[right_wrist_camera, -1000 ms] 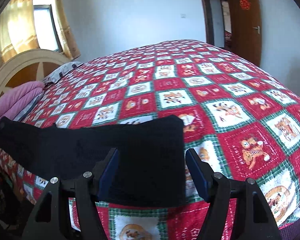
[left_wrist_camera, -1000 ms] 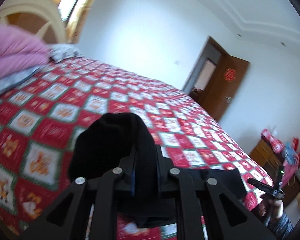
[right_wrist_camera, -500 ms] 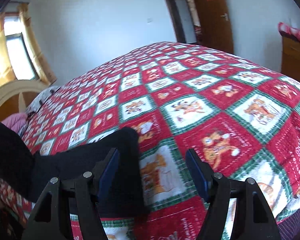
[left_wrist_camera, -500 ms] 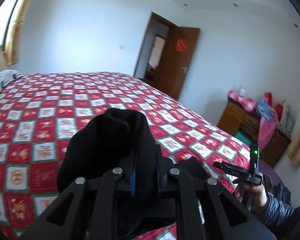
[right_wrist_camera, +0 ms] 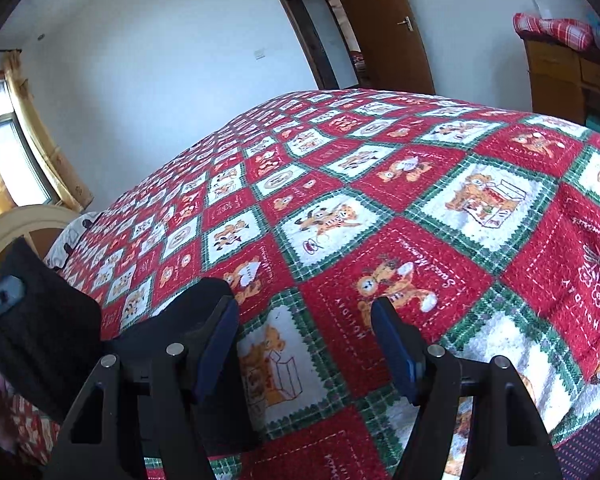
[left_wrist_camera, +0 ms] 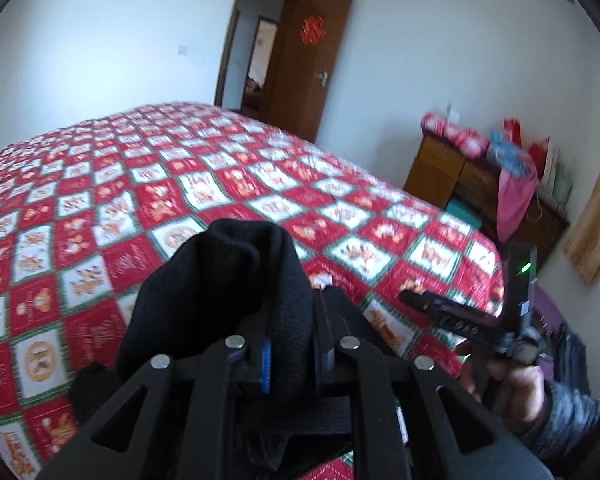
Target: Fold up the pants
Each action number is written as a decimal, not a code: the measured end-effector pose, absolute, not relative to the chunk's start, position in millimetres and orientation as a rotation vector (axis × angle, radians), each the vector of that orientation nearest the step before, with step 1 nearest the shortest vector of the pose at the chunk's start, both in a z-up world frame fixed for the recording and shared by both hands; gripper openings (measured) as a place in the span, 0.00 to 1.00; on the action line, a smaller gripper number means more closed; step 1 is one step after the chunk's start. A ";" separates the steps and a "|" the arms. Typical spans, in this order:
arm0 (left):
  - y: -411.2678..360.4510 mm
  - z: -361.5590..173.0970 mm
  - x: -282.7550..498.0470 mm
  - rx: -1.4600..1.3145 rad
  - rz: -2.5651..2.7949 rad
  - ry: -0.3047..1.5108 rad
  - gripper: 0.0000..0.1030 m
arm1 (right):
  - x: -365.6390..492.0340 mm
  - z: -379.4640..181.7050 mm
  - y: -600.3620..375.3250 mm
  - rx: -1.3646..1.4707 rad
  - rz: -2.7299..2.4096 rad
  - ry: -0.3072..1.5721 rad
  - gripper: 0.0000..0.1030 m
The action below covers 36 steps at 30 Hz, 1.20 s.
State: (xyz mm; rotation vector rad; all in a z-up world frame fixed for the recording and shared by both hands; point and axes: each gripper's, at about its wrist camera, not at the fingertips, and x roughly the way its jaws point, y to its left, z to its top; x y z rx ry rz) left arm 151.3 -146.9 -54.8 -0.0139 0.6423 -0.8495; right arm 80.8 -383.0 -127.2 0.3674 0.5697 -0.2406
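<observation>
The black pants [left_wrist_camera: 220, 288] are bunched up and lifted off the bed, with my left gripper [left_wrist_camera: 296, 312] shut on the fabric. They hang down over a red, white and green patchwork bedspread [left_wrist_camera: 100, 200]. In the left wrist view my right gripper [left_wrist_camera: 410, 300] shows side-on at the right, held by a hand [left_wrist_camera: 512, 384]. In the right wrist view my right gripper [right_wrist_camera: 304, 320] stands open over the bedspread [right_wrist_camera: 380, 200] with nothing between its fingers. The pants [right_wrist_camera: 168, 328] lie by its left finger and rise to the far left, where the left gripper [right_wrist_camera: 4, 296] holds them.
An open brown door [left_wrist_camera: 312, 60] is beyond the far side of the bed. A wooden dresser [left_wrist_camera: 460, 176] piled with bags and cloth stands at the right wall. A cream headboard [right_wrist_camera: 4, 232], a pillow [right_wrist_camera: 68, 236] and a curtained window [right_wrist_camera: 4, 152] are at the left.
My left gripper has swung the bunched pants across the bed toward the right gripper, its view turning from headboard to door. The pants have slid left, out from between the open right fingers.
</observation>
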 end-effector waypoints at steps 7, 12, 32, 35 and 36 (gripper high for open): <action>-194.6 -95.0 149.6 0.082 -0.862 0.696 0.16 | 81.5 -130.8 -384.3 0.380 -0.241 0.570 0.68; -201.8 -95.5 140.9 0.104 -0.880 0.670 0.26 | 81.5 -131.7 -384.3 0.383 -0.236 0.562 0.68; -34.0 -149.9 135.2 -0.222 -0.528 0.629 0.74 | 70.1 -109.6 -268.5 0.118 0.135 0.494 0.70; -33.4 -152.8 137.1 -0.241 -0.521 0.627 0.74 | 73.0 -117.2 -251.2 0.048 0.138 0.505 0.70; -35.7 -152.8 137.3 -0.237 -0.523 0.626 0.74 | 77.4 -121.1 -246.9 0.018 0.111 0.518 0.70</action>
